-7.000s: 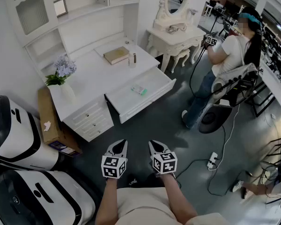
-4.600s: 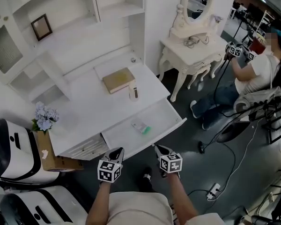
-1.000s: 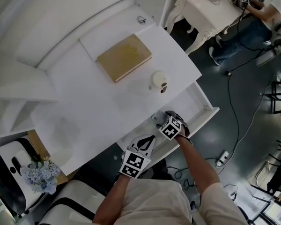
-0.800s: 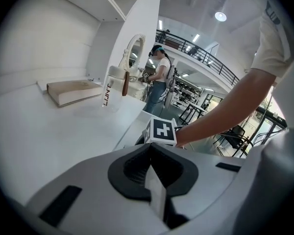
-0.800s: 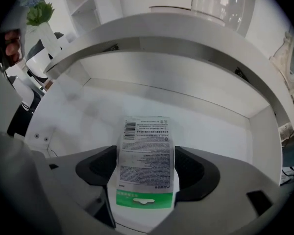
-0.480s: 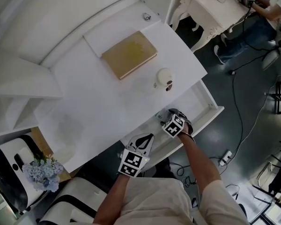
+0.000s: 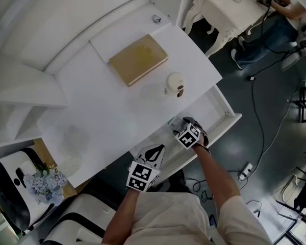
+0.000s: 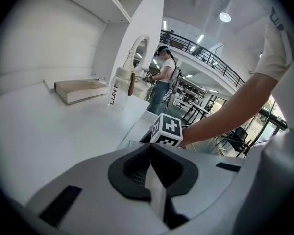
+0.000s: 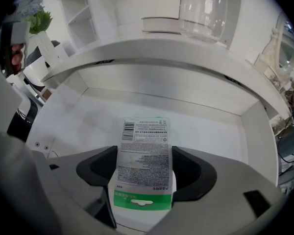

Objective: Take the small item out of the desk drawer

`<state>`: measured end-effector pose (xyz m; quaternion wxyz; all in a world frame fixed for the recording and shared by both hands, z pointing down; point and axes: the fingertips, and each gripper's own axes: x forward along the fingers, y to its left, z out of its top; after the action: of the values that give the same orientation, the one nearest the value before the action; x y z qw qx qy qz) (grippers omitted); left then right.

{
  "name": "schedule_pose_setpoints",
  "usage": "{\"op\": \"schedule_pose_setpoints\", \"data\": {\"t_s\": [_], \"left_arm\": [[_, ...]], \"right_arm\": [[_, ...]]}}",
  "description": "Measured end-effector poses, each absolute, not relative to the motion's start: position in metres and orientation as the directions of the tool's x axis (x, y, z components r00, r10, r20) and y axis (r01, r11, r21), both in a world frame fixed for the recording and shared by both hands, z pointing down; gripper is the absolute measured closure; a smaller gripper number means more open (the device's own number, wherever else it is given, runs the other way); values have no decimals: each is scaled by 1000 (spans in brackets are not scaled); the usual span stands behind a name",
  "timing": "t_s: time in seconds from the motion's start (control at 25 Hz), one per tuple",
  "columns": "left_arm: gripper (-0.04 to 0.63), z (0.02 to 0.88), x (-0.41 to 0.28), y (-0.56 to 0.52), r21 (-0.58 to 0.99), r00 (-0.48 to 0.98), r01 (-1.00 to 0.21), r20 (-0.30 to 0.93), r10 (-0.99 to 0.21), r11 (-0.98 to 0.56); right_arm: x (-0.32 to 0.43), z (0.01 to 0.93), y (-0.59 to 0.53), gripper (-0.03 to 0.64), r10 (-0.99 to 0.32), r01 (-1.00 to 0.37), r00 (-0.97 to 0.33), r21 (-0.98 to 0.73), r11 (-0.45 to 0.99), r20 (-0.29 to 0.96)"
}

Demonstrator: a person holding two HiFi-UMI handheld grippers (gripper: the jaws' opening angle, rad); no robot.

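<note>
Beige shirt [image 7: 166, 218], grey marker-cubed hand-held grippers [image 7: 157, 148] [image 7: 175, 122]

mock bedroom (white desk [image 7: 102, 111], vanity table [image 7: 217, 3]) inside a big hall [image 8: 206, 58].

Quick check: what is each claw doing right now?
Left claw: closed, holding nothing.
Right claw: closed on the small packet, inside the open drawer.

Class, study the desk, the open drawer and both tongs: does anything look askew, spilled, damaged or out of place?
Nothing stands out. The drawer is open, the right tongs grip the flat packet inside it, the left tongs are shut and empty, the book lies flat and the bottle stands upright on the desk.
</note>
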<state>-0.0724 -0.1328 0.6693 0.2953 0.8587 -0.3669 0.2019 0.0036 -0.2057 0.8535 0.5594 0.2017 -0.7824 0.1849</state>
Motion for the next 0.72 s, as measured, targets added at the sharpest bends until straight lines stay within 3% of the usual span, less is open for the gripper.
{"op": "schedule_pose_setpoints", "data": {"t_s": [0.72], "left_arm": [[578, 651, -65, -115, 347, 619, -781, 541, -569, -520]], "right_arm": [[6, 805, -190, 255, -184, -570, -364, -62, 820, 913]]}}
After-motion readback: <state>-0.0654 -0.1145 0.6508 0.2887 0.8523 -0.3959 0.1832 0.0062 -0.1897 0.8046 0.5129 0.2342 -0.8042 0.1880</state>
